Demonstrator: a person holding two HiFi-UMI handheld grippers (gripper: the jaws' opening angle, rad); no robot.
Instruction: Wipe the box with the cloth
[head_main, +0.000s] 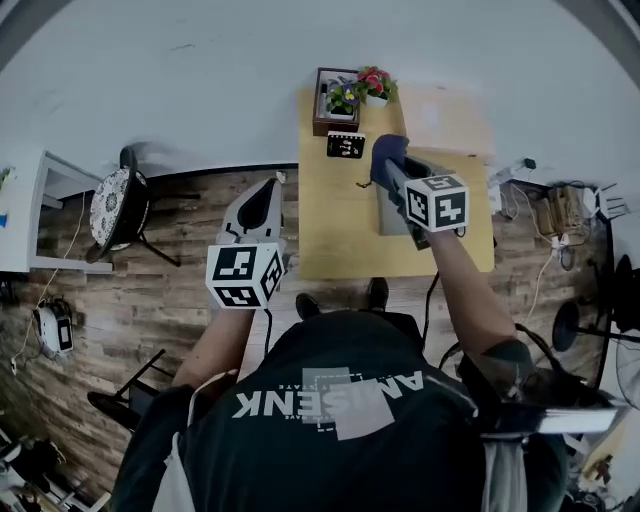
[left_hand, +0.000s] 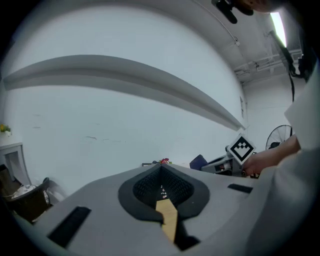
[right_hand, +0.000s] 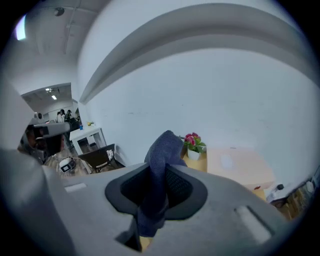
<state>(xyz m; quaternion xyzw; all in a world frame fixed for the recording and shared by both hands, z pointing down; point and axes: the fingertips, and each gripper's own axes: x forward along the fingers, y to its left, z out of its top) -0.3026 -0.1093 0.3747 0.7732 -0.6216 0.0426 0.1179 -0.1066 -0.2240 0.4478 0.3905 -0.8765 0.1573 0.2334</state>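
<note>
Right gripper (head_main: 398, 180) clamped on dark blue cloth (right_hand: 159, 170), poised over what seems the grey box (head_main: 392, 218) on wooden table (head_main: 330, 230). Left gripper (left_hand: 161, 169) closed, empty, beside table. Wiping not begun; next: lower cloth onto box

White letters, seemingly "AMSENK" and seen inverted, are printed on the dark shirt (head_main: 330, 395). Square black-and-white markers are carried on the cubes of the left gripper (head_main: 262, 200) and right gripper (head_main: 395, 175).
</note>
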